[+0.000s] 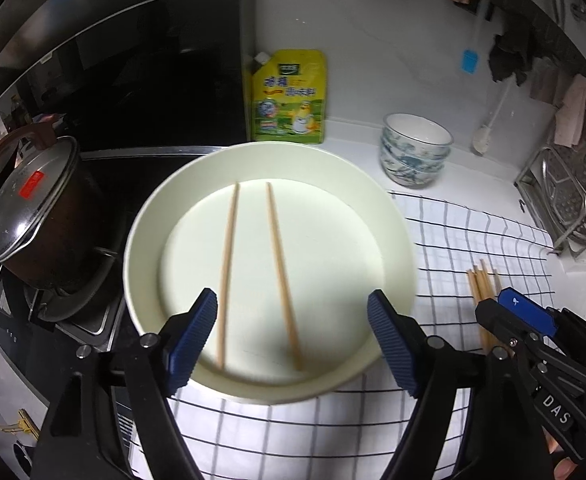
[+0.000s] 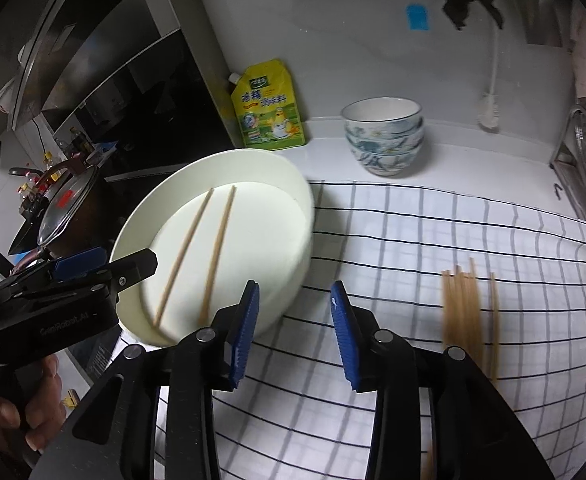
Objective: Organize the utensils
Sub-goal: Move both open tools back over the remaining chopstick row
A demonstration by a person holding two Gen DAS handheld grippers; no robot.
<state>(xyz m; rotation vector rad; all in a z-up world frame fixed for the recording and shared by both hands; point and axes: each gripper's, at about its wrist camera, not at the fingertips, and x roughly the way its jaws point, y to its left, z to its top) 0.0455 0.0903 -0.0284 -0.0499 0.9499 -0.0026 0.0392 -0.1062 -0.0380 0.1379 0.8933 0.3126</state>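
A cream round plate (image 1: 173,208) lies on the counter with two wooden chopsticks (image 1: 281,276) side by side in it; it also shows in the right wrist view (image 2: 289,200), chopsticks (image 2: 217,256) inside. My left gripper (image 1: 293,340) is open and empty over the plate's near rim. Several loose chopsticks (image 2: 463,308) lie on the checked cloth (image 2: 413,240) to the right; they also show in the left wrist view (image 1: 483,284). My right gripper (image 2: 295,332) is open and empty above the cloth, between plate and loose chopsticks.
A lidded pot (image 1: 33,208) sits on the stove at left. A yellow seasoning pouch (image 1: 289,96) leans on the back wall. Stacked blue-patterned bowls (image 1: 415,150) stand behind the cloth. A metal rack (image 1: 573,196) stands at the right.
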